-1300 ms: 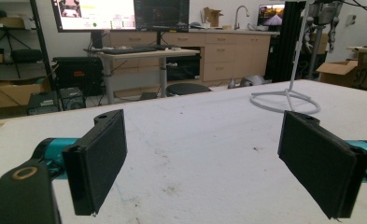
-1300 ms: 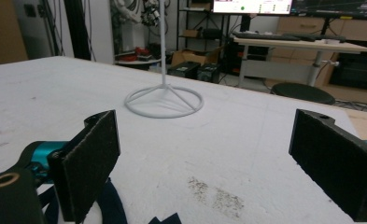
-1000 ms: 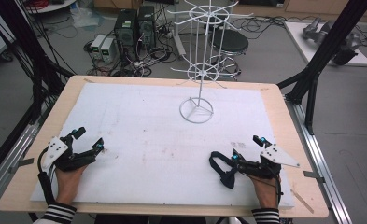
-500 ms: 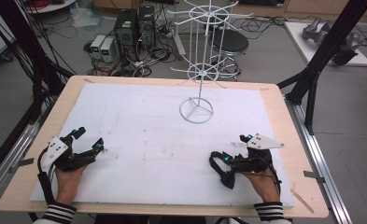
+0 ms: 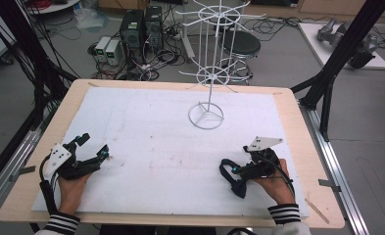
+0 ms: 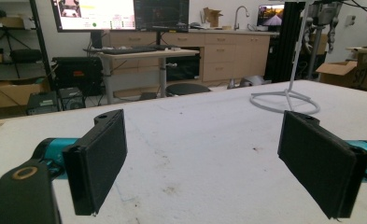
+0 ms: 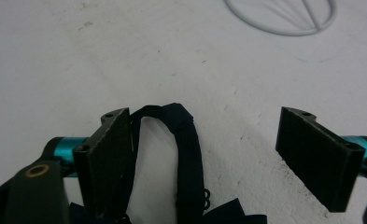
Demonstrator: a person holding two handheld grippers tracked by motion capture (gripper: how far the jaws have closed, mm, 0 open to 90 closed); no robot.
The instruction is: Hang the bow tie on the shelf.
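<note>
Resting on the white surface (image 5: 146, 142), the left gripper (image 5: 93, 148) sits at the near left with its jaws spread wide and nothing between them. The right gripper (image 5: 230, 172) sits at the near right, jaws likewise spread, tilted down over a dark blue strap (image 7: 187, 154) that lies looped on the surface between the jaws, touching the left-hand one in the right gripper view. A white wire rack (image 5: 208, 81) stands upright at the far centre, well apart from both grippers.

Overhead view; two low jaw-level views
</note>
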